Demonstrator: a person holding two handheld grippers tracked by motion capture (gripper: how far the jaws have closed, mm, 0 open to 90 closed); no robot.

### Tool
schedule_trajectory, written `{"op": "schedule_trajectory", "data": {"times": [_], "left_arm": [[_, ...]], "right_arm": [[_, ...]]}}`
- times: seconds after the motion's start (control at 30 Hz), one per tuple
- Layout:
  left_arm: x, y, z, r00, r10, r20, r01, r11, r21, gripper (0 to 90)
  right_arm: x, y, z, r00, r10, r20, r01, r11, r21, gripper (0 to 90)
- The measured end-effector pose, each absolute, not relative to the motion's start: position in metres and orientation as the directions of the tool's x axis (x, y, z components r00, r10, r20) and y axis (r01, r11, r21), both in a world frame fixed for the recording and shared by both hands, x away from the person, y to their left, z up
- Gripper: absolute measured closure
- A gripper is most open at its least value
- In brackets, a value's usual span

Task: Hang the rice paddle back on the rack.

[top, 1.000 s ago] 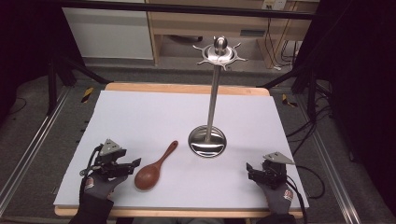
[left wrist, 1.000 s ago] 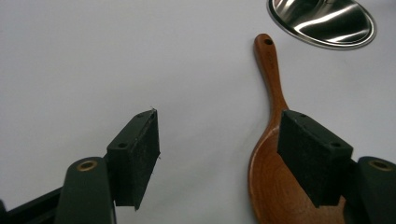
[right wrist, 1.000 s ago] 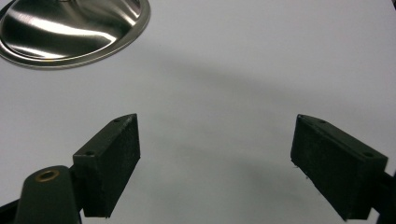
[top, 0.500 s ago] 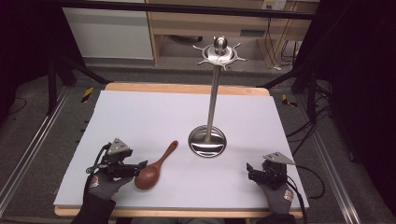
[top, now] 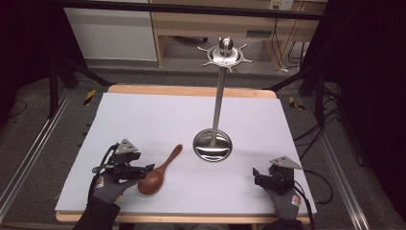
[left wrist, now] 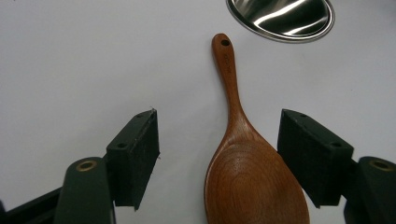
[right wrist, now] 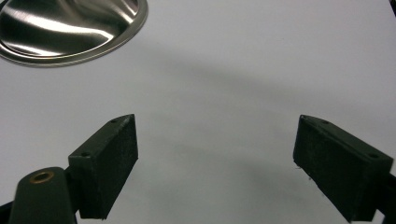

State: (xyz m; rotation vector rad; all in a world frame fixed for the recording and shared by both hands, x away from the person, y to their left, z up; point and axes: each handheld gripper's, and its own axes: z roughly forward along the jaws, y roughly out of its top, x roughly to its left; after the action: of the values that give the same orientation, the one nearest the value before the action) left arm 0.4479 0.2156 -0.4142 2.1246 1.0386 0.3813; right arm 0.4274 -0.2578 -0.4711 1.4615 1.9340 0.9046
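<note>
Looking down from the high view, I have the left claw [top: 146, 168] low on the white table [top: 143, 120] at the near left, its jaws spread wide and reaching the bowl end of a wooden spoon [top: 158, 173]. Through the left gripper view, the spoon [left wrist: 247, 158] lies flat on the table between my two black jaws, bowl nearest the camera and much closer to the jaw on the right of that view, which sits just beside or touching the bowl's edge; I cannot tell which. Its handle, with a small hole at the tip, points away toward the round steel base of a utensil stand [left wrist: 281, 17]. From above, that stand [top: 216, 120] rises upright near the table's middle, a thin pole topped by a ring of hooks and a knob. My right claw [top: 258, 177] rests at the near right, well apart from the spoon, its jaws released and holding nothing over bare table, with the stand's base [right wrist: 70, 28] ahead of it.
</note>
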Motion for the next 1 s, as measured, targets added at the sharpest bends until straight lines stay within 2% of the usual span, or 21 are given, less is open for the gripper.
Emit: {"op": "schedule_trajectory", "data": {"times": [0.4,1.0], "left_arm": [[0.459,0.197,-0.403,0.663,0.748,-0.026,0.554,-0.467,0.689,32.8],[0.471,0.175,-0.412,0.682,0.731,-0.023,0.582,-0.523,0.623,39.7]], "right_arm": [[0.427,-0.259,-0.471,-0.261,0.965,-0.037,0.594,0.191,0.781,14.2],[0.428,-0.259,-0.471,-0.258,0.965,-0.037,0.598,0.19,0.778,14.2]]}}
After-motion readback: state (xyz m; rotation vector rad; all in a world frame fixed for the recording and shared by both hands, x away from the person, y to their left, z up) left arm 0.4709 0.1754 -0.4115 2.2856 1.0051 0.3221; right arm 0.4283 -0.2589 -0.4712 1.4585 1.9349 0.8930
